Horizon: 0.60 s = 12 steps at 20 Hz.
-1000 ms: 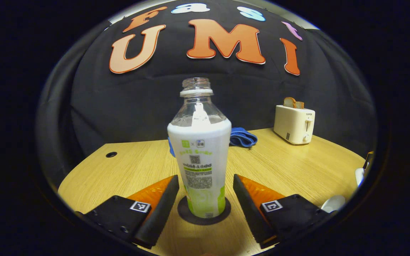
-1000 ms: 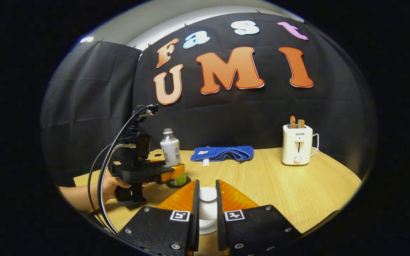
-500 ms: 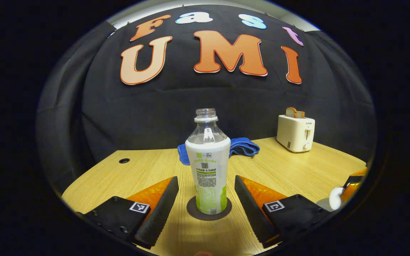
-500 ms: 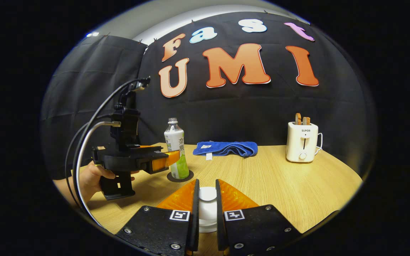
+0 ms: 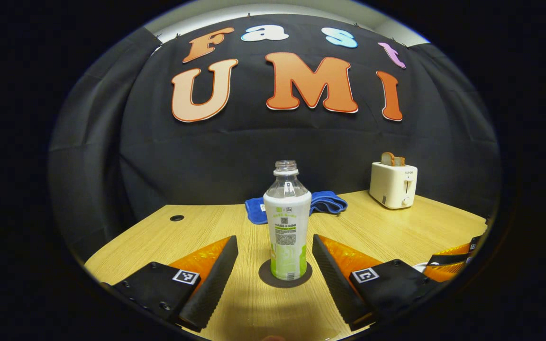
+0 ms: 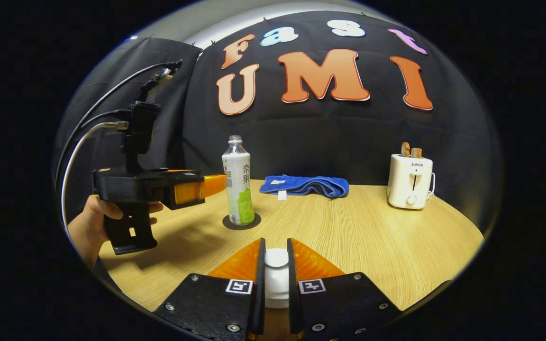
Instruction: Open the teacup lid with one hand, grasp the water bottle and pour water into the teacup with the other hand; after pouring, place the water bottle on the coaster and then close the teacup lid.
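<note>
The uncapped water bottle (image 5: pixel 287 222) stands upright on the dark round coaster (image 5: pixel 285 275) on the wooden table. My left gripper (image 5: pixel 274 241) is open, its fingers on either side of the bottle but short of it and not touching. In the right gripper view, the bottle (image 6: pixel 237 187) and coaster (image 6: pixel 241 221) stand at middle left, and the left gripper (image 6: pixel 215 183) hangs just left of the bottle, held by a hand (image 6: pixel 88 222). My right gripper (image 6: pixel 276 245) is shut on the white teacup lid (image 6: pixel 276 265), held above the table.
A folded blue towel (image 6: pixel 304 185) lies behind the bottle near the wall. A white toaster (image 6: pixel 410 182) with bread in it stands at the back right. A small round hole (image 5: pixel 177 218) marks the table's far left. The right gripper's edge (image 5: pixel 448 265) shows low on the right.
My left gripper has drawn back from the bottle, which looks smaller and farther off now. The bottle stays on the coaster. The right gripper keeps hold of the lid.
</note>
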Motion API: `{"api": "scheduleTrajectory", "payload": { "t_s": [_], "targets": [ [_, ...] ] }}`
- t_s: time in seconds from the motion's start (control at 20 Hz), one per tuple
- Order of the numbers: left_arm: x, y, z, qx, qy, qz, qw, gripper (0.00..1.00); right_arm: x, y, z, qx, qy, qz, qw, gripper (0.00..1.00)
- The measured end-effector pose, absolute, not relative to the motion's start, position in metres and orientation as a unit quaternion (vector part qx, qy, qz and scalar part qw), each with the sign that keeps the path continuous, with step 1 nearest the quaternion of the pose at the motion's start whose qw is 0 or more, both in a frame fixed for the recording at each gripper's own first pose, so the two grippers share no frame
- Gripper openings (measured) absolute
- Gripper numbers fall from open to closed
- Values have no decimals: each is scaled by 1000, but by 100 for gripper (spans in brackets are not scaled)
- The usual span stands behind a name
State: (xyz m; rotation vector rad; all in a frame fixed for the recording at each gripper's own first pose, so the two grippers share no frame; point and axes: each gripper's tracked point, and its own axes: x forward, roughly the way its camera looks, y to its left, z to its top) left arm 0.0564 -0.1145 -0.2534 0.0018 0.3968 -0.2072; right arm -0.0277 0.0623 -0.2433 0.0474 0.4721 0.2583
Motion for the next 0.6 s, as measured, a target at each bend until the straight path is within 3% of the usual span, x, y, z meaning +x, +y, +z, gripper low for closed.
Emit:
{"api": "scheduleTrajectory", "payload": {
  "t_s": [0.2,0.6],
  "targets": [
    [51,-109,-251,-4,197,-97,976,100,-26,61,-244,27,235,123,964,21],
    [35,-99,-223,-13,167,-86,982,100,-29,58,-222,48,215,119,968,38]
  ]
}}
